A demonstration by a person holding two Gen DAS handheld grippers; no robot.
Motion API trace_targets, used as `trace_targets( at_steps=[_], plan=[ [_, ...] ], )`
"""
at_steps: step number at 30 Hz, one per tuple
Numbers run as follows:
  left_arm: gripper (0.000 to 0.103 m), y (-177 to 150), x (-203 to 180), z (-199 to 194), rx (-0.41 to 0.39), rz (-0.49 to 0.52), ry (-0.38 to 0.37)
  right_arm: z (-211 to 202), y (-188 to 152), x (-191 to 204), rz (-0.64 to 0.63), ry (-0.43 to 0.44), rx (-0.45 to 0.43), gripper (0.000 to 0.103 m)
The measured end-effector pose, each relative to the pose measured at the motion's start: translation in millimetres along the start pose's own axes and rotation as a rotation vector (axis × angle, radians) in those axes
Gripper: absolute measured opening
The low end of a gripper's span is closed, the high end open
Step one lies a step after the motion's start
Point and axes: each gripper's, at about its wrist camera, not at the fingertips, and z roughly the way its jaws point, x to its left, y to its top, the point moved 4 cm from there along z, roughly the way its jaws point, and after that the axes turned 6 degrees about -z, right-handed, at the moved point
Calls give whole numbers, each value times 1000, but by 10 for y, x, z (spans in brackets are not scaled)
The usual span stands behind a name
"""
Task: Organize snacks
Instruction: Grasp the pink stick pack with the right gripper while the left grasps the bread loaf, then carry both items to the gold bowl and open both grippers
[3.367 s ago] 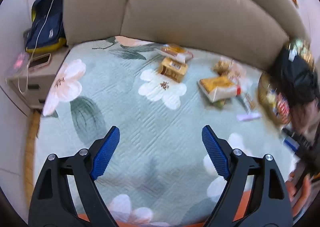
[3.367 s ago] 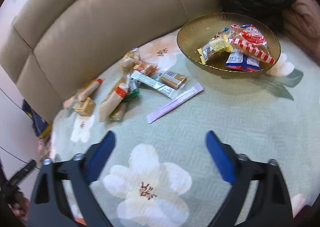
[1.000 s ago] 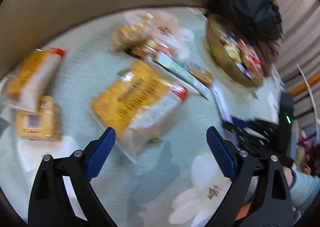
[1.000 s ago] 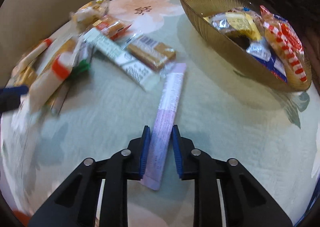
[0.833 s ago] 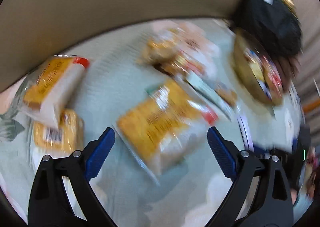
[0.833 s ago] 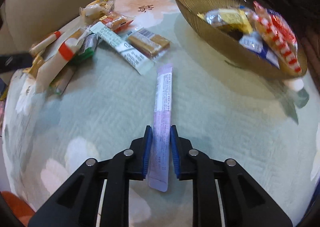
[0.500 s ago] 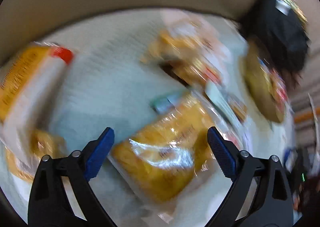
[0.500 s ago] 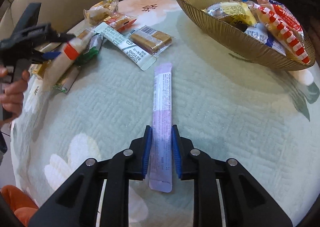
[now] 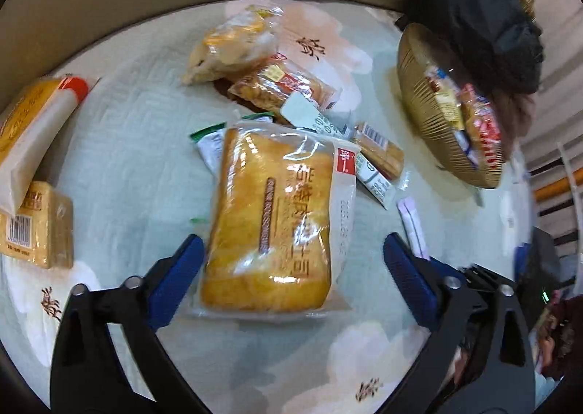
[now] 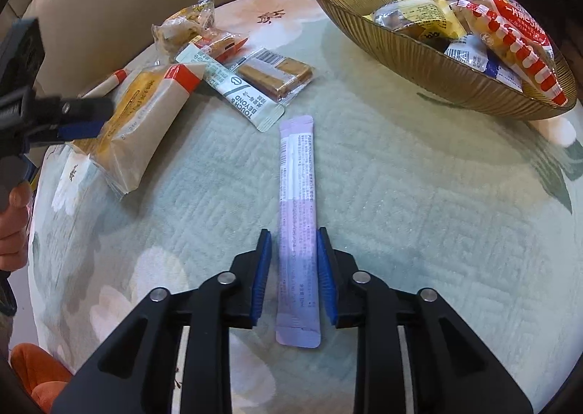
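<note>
Left tool (image 9: 291,268) wide open, straddling bread packet (image 9: 277,217) lengthwise; right tool (image 10: 294,268) loosened off purple stick sachet (image 10: 297,224), just opening.

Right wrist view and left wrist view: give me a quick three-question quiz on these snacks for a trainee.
1. True or false: the gold bowl is empty.
2. What lies between the right gripper jaws? A spoon, B purple sachet, C bottle.
3. What colour is the label band on the large bread pack?
Key: 1 false, snack packs lie in it. 2 B; the jaws have just been opening and no longer press it. 3 red.
</note>
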Motion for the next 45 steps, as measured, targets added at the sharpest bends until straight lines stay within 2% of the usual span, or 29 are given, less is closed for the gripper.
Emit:
trace_targets(
  at_steps=[4,5,6,7,9,15,19,25,32,35,37,39,40,41,45],
  plan=[
    [95,-32,-139,254,35,64,229,31,-1,108,-64,-67,-8,26],
    [88,-44,-158,263,27,80,263,26,-11,134,-86,-87,-15,26],
    [77,-55,-173,261,16,95,306,21,-19,151,-103,-99,-21,25],
    [76,-65,-191,234,6,104,323,13,-29,165,-116,-107,-27,20],
    [75,-91,-186,172,4,73,276,-13,-45,200,-138,-112,-34,19],
    [75,-274,-182,-289,-76,20,155,-299,-32,283,-131,8,-81,19],
    [75,-259,-473,-555,-130,24,91,-620,36,253,-85,66,-129,19],
    [75,-9,-1053,-697,-167,33,-49,-1132,264,-45,0,46,-230,19],
    [75,506,-1859,-594,-213,74,-162,-1648,901,-663,102,-21,-364,19],
    [75,669,-2061,-538,-236,80,-175,-1687,1131,-858,129,-39,-382,20],
    [75,793,-2154,-515,-287,76,-174,-1675,1260,-976,131,-57,-387,20],
    [79,878,-2154,-463,-257,56,-240,-1583,1355,-1042,133,-63,-368,22],
    [79,882,-2108,-455,-242,45,-255,-1531,1386,-1061,134,-69,-357,28],
    [79,883,-2069,-449,-237,37,-256,-1471,1414,-1118,146,-81,-339,40],
    [78,679,-1725,-665,-245,15,-247,-1459,1249,-1185,179,-72,-307,42]
  ],
)
